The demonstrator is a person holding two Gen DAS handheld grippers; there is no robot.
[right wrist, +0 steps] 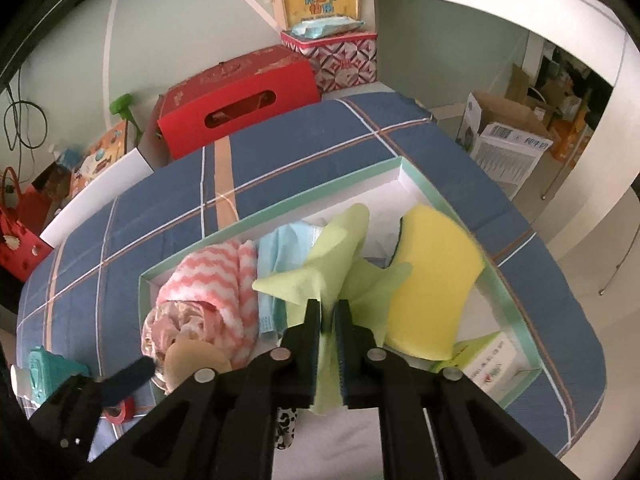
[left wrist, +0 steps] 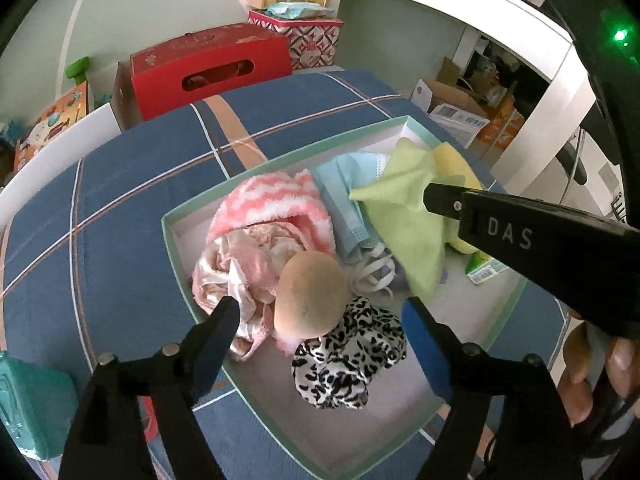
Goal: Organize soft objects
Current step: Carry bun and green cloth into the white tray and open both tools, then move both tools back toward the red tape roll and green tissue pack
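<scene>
A shallow box with a mint-green rim lies on the blue plaid cover. It holds a pink-and-white striped towel, blue face masks, a floral pink cloth, a tan puff, a leopard scrunchie and a yellow sponge. My left gripper stands wide open just above the puff and scrunchie, touching neither. My right gripper has its jaws a narrow gap apart. A light green cloth runs loosely between them over the masks and sponge.
A green-and-white carton lies in the box's right corner. A red cardboard box stands beyond the bed, with patterned boxes behind it. A teal object sits at the near left. White furniture and cardboard boxes stand to the right.
</scene>
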